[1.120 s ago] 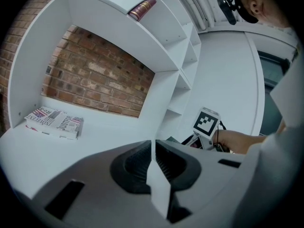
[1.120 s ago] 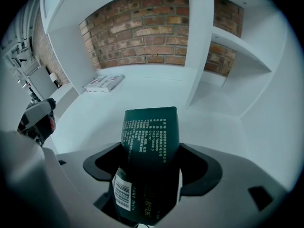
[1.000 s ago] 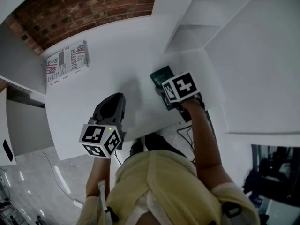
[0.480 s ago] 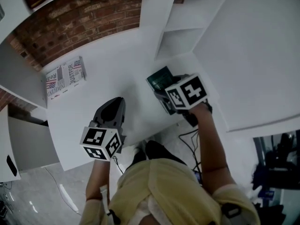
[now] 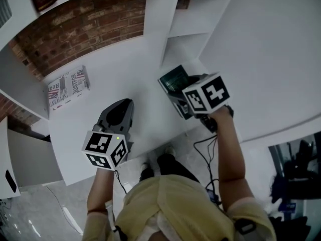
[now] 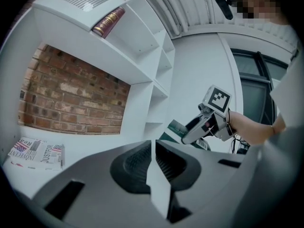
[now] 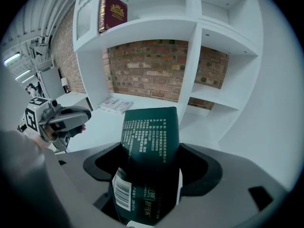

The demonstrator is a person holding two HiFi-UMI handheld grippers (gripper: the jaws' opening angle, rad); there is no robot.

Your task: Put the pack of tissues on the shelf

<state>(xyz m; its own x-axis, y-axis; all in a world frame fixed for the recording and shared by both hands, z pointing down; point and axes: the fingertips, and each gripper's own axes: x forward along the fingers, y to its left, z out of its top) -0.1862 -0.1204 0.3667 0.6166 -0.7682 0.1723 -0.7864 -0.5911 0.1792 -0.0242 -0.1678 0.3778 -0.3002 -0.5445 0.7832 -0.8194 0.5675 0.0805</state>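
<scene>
A dark green pack of tissues (image 7: 149,151) with white print stands upright between the jaws of my right gripper (image 7: 148,175), which is shut on it. In the head view the pack of tissues (image 5: 173,79) pokes out ahead of the right gripper (image 5: 188,97), lifted above the white desk (image 5: 100,89) near the foot of the white shelf unit (image 5: 183,26). My left gripper (image 5: 118,115) hovers over the desk's front part, jaws shut with nothing between them. In the left gripper view, the left gripper (image 6: 153,158) faces the shelf unit (image 6: 137,46).
A folded newspaper (image 5: 66,85) lies at the desk's left, before the brick wall (image 5: 85,26). A dark red book (image 7: 111,13) stands on an upper shelf. Open shelf compartments (image 7: 216,87) lie right of the vertical divider. Cables (image 5: 205,144) hang below the desk edge.
My right gripper has lifted the tissue pack up and a little toward the shelf unit. The left gripper has barely shifted.
</scene>
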